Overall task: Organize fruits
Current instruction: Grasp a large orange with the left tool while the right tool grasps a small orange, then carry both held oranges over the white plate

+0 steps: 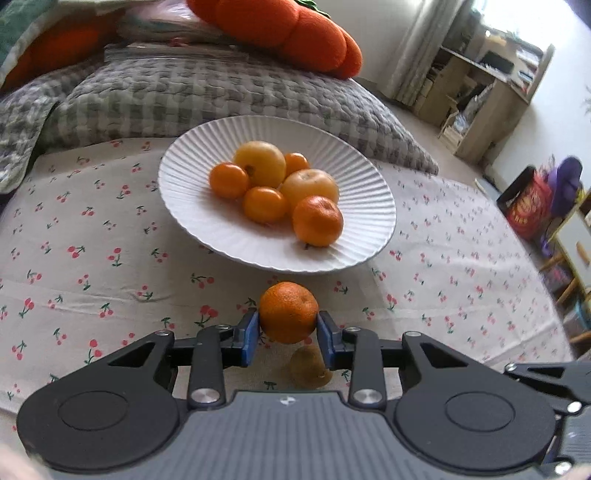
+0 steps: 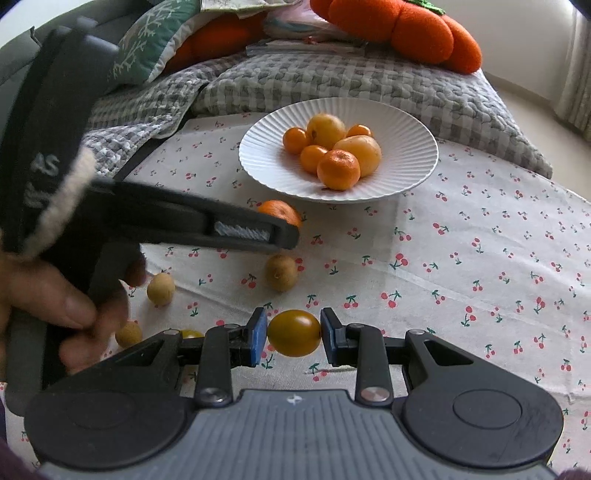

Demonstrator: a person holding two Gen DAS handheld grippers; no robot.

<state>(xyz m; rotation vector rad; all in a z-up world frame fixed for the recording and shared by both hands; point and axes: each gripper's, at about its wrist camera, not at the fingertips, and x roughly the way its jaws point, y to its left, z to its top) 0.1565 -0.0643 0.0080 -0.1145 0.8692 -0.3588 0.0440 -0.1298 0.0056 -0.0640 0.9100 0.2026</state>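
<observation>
A white ribbed plate holds several oranges and two yellow fruits. My left gripper is shut on a mandarin orange just in front of the plate; the mandarin also shows in the right wrist view behind the left gripper's body. A brown kiwi lies under it on the cloth. My right gripper has its blue pads against a yellow-green tomato, shut on it, low over the cloth.
Two small tan fruits and another yellow tomato lie on the cherry-print cloth at the left. A grey checked quilt and orange plush cushions lie behind the plate. Shelves stand at the far right.
</observation>
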